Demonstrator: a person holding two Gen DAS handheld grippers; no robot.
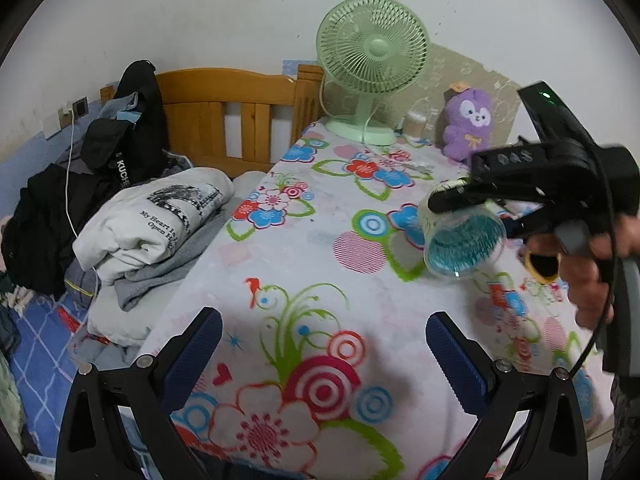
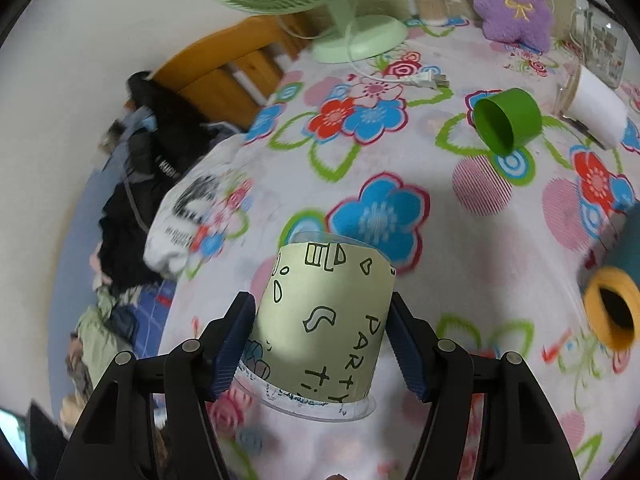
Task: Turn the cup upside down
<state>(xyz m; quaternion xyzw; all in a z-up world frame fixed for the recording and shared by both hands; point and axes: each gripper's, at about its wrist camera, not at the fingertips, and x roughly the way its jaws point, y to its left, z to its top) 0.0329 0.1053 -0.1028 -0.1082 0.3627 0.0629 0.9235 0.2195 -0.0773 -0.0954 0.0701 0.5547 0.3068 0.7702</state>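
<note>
A clear plastic cup [image 2: 320, 320] with a pale green "PARTY" sleeve is held in my right gripper [image 2: 322, 338], which is shut on its sides. The cup is lifted above the flowered tablecloth [image 2: 400, 208] and tilted, rim toward the camera and base pointing away. In the left wrist view the same cup [image 1: 460, 240] hangs tilted with its open mouth facing the camera, held by the right gripper [image 1: 476, 212] at the right. My left gripper [image 1: 324, 344] is open and empty, low over the table's near end.
A green cup [image 2: 508, 120] and a white cup [image 2: 596, 116] lie on their sides at the far right. A glass mug [image 2: 600, 44], purple plush [image 2: 512, 4], green fan [image 1: 372, 64] and a yellow tape roll [image 2: 612, 312] stand around. Clothes [image 1: 152, 220] pile on the bed left.
</note>
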